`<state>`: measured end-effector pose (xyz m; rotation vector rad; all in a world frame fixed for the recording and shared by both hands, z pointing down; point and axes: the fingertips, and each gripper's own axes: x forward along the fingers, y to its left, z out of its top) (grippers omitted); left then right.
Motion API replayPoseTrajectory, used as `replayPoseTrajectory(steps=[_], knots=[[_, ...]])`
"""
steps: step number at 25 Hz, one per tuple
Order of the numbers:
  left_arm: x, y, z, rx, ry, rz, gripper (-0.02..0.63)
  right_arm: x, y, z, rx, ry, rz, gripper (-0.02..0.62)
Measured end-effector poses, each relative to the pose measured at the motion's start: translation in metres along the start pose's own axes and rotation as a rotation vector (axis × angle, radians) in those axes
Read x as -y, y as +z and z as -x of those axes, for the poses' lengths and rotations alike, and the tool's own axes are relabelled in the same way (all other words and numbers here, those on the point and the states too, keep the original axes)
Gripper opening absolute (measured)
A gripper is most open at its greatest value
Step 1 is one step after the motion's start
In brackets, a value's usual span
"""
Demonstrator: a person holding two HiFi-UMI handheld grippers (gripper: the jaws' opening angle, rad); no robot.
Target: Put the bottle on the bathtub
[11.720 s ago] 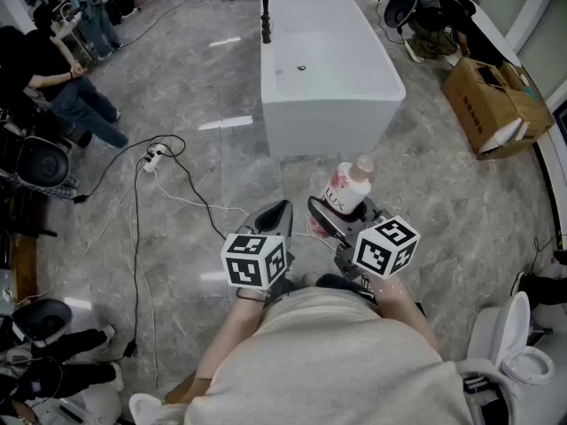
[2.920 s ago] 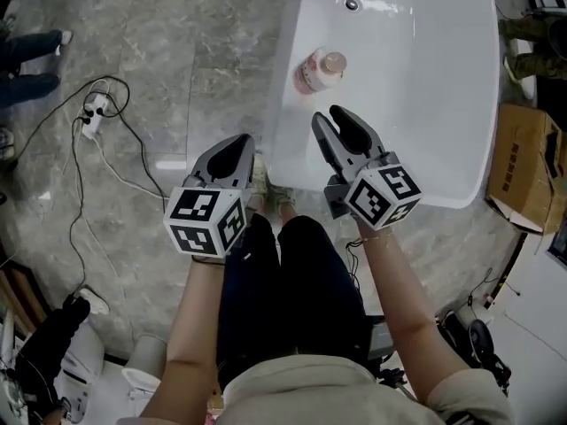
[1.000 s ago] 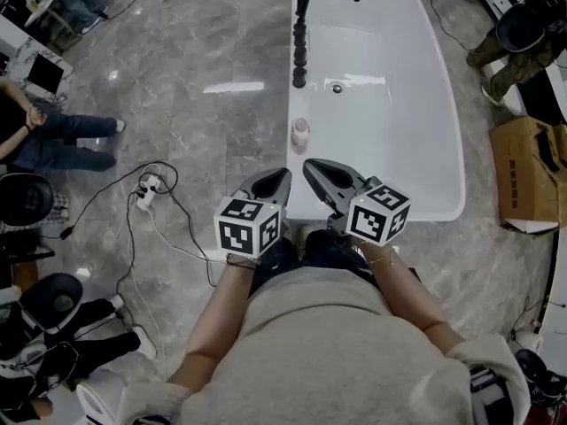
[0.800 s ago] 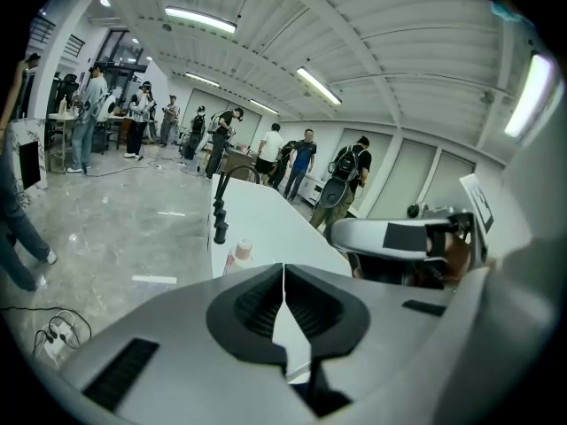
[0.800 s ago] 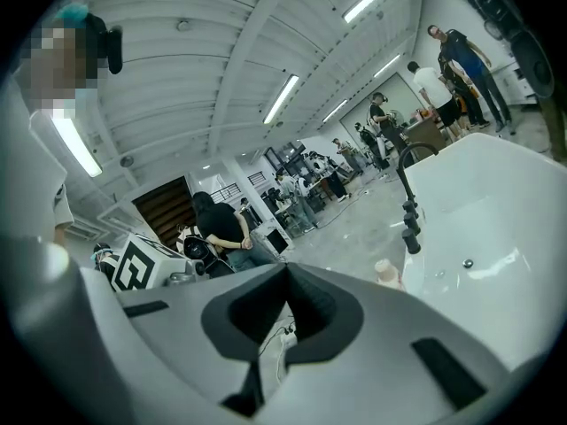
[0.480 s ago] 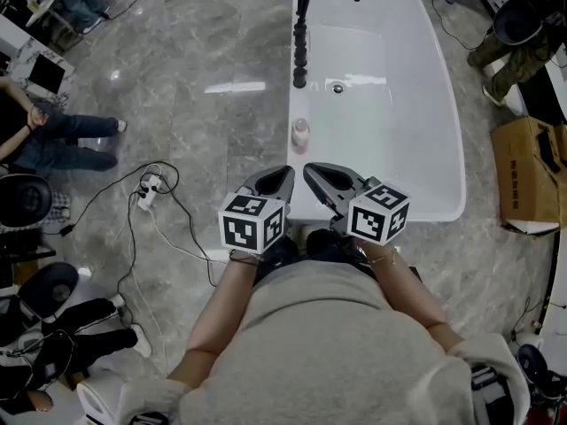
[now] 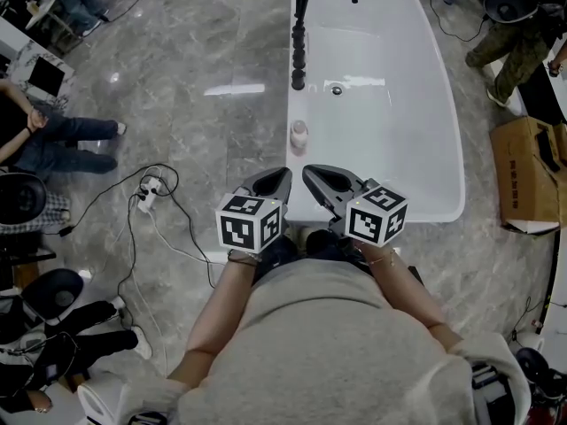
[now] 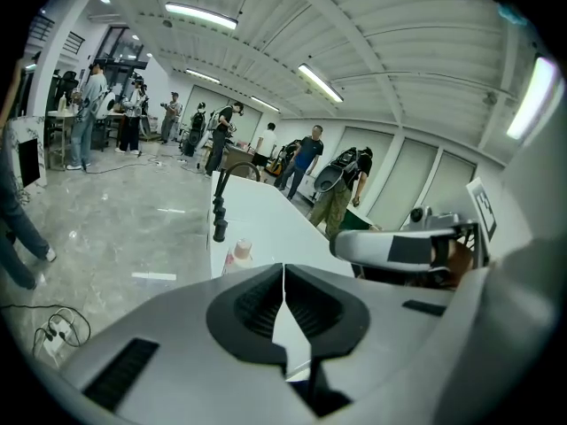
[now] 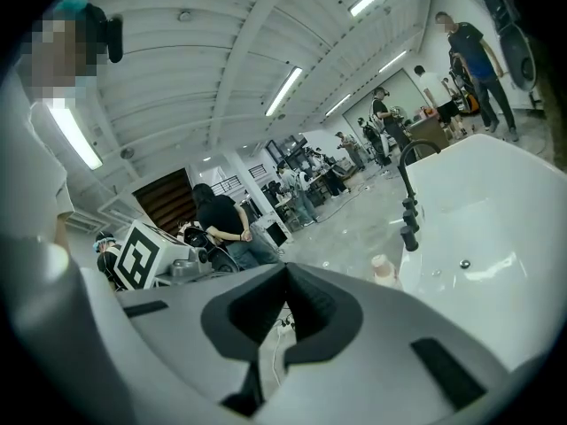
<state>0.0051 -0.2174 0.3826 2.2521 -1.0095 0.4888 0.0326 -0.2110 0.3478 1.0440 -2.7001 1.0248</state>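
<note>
The pink-and-white bottle [image 7: 299, 135] stands upright on the left rim of the white bathtub [image 7: 416, 212], a little in front of the black faucet [image 7: 299, 34]. The same bottle [image 8: 237, 253] shows in the left gripper view, and the bottle [image 9: 384, 270] also shows in the right gripper view. My left gripper [image 7: 283, 173] and right gripper [image 7: 308, 172] hover side by side near the tub's front end, short of the bottle. Both are shut with nothing between the jaws.
A power strip with cables [image 7: 146, 193] lies on the grey floor to the left. A cardboard box [image 7: 523, 171] sits right of the tub. A person [image 7: 62, 140] sits at far left and another person [image 7: 509, 34] stands at top right.
Earlier my right gripper carried the bottle; now the bottle stands free on the tub rim. Over the last second the grippers have barely moved.
</note>
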Motion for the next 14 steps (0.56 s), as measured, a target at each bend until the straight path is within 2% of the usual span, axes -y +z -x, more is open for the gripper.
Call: replayPoseTrajectory(steps=[10, 14], knots=[[0.009, -0.001, 0.007, 0.001, -0.005, -0.005, 0.009, -0.005, -0.01, 0.01, -0.021, 0.003, -0.012, -0.008], [0.014, -0.01, 0.014, -0.003, 0.022, 0.012, 0.009, -0.011, -0.014, 0.016, -0.031, 0.002, -0.006, -0.008]])
